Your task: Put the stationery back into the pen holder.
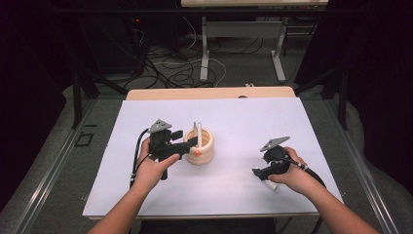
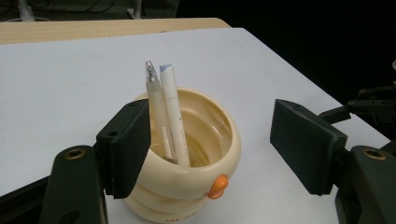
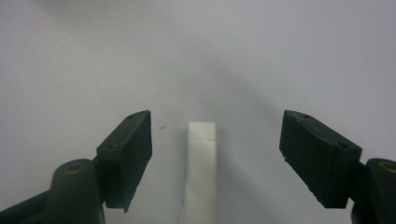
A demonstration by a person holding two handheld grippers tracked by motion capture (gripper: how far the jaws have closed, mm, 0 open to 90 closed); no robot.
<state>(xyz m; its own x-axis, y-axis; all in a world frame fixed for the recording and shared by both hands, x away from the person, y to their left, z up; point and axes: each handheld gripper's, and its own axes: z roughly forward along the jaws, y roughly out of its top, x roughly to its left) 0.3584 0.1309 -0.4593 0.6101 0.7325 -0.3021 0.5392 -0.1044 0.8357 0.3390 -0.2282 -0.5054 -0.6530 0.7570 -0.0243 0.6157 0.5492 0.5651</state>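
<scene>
In the high view the left claw (image 1: 191, 142) sits left of centre, its tips at the near-left rim of a cream pen cup (image 1: 200, 147) that stands mid-frame on the white desk (image 1: 243, 122). The right claw (image 1: 259, 172) lies at lower right, well apart from the cup, pointing down at the desk, with a small white piece just under the hand.

The left gripper view adds what the high view blurs: two white pens (image 2: 168, 116) lean together inside the cup (image 2: 187, 182), an orange knob marks its front, and the claw stands open, its left pad at the cup's outer wall, its right pad clear of it.

The right gripper view shows that white piece as a white block (image 3: 201, 172), low in the centre of the frame, lying on the desk between the parted jaws; the right claw (image 3: 215, 154) is open, neither pad touching it.
</scene>
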